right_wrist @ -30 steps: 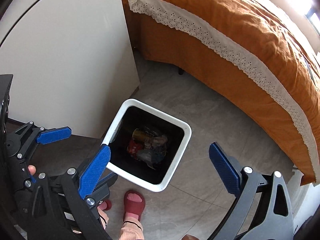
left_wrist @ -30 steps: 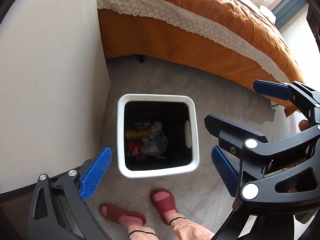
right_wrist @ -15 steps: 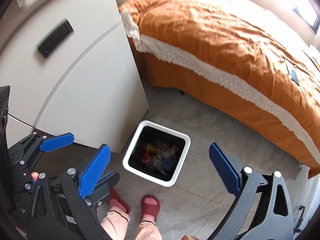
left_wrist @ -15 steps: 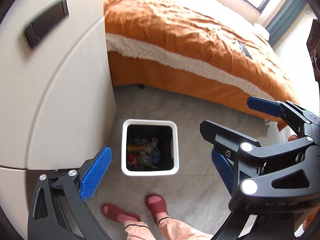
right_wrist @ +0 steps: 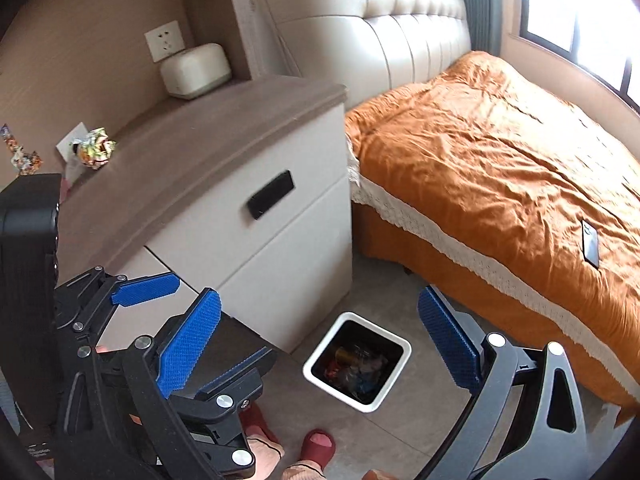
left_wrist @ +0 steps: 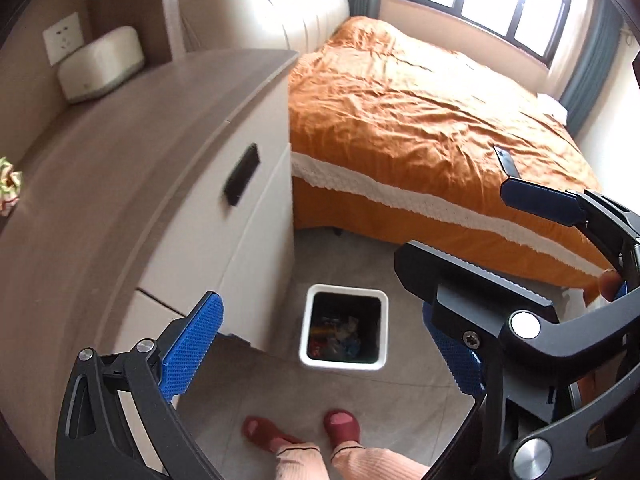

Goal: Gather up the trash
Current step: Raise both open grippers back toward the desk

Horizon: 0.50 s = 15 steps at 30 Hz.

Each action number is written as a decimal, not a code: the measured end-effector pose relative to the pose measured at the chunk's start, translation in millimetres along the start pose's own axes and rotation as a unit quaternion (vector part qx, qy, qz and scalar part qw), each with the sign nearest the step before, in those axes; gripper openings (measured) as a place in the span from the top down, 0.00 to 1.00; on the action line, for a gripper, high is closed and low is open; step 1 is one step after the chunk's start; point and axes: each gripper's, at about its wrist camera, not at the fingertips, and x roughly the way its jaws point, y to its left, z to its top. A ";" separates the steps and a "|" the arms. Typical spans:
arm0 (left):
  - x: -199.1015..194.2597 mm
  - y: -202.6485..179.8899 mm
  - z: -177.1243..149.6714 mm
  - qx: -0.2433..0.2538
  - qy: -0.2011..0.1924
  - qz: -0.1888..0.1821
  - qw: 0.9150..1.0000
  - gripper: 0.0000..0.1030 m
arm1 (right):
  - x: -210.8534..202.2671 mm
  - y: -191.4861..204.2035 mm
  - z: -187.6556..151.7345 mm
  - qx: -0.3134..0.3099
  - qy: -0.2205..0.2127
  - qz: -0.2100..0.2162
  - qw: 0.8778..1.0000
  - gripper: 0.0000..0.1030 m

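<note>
A white square trash bin point(left_wrist: 306, 330) point(right_wrist: 404, 350) stands on the floor beside the nightstand, with cans and wrappers point(left_wrist: 338, 338) point(right_wrist: 356, 364) lying in it. A crumpled colourful wrapper point(right_wrist: 94, 148) point(left_wrist: 8, 186) sits on the nightstand top, and another printed scrap point(right_wrist: 20, 156) lies further left. High above the bin, my left gripper point(left_wrist: 320, 354) is open and holds nothing. My right gripper point(right_wrist: 318, 342) is likewise open and empty, close to the right of the left one.
The nightstand point(right_wrist: 200, 152) point(left_wrist: 120, 160) has a brown top, white drawers and a white box point(right_wrist: 196, 70) at its back. A bed with an orange cover point(right_wrist: 500, 152) point(left_wrist: 420, 120) fills the right, with a phone point(right_wrist: 590, 246) on it. The person's feet in red slippers point(left_wrist: 340, 432) stand before the bin.
Both grippers have risen well away from the bin and tilted up. The bin looks much smaller, and the nightstand top, headboard and window have come into view. Both jaws stay open.
</note>
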 end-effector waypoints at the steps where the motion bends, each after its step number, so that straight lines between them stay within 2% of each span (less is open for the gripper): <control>1: -9.8 8.3 1.0 -0.010 -0.008 0.013 1.000 0.05 | -2.4 8.4 4.9 -0.011 -0.004 0.010 1.000 0.05; 9: -74.2 83.4 -2.8 -0.074 -0.058 0.096 0.991 0.05 | -11.9 99.1 40.2 -0.100 -0.036 0.088 0.990 0.05; 15: -112.1 146.8 -14.2 -0.122 -0.080 0.153 0.977 0.05 | -11.4 163.6 60.9 -0.141 -0.045 0.134 0.980 0.05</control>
